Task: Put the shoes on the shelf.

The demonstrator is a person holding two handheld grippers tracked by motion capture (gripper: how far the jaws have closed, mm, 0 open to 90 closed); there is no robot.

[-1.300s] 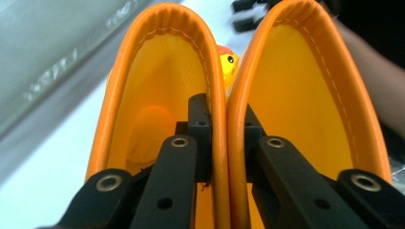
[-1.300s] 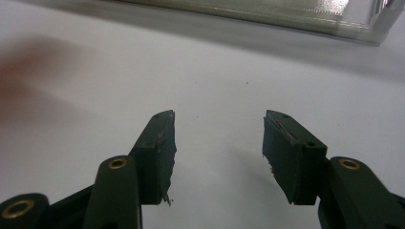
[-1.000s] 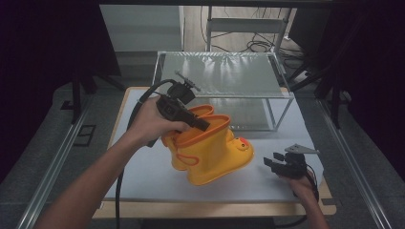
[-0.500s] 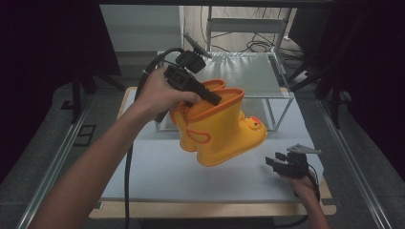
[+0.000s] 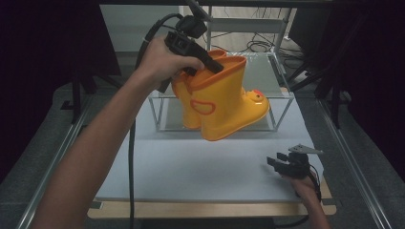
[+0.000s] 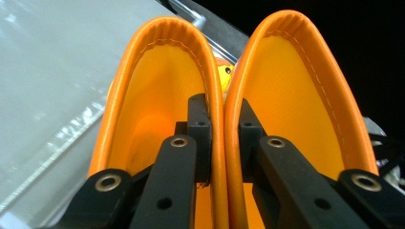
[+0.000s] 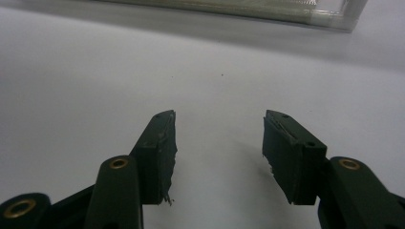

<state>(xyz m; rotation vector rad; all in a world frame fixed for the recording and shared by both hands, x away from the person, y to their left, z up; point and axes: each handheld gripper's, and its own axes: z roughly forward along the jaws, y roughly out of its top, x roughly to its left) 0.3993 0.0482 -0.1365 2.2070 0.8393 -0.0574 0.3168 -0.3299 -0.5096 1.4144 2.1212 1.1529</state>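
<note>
Yellow boots (image 5: 224, 102) hang in the air over the clear rack (image 5: 282, 98), pinched at their two inner cuffs by your left gripper (image 5: 210, 64); keep them level to clear its frame. Close up, that gripper (image 6: 224, 124) clamps both cuffs. Your right gripper (image 7: 219, 148) rests open on the tabletop (image 7: 71, 86).

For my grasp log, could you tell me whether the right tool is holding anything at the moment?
No, the right tool has its jaws spread apart over the bare pale grey table mat, with nothing between them.

yellow boots (image 5: 224, 107), orange rims, stitched trim; black grippers (image 5: 286, 164); pale grey table mat (image 5: 191, 167).
</note>
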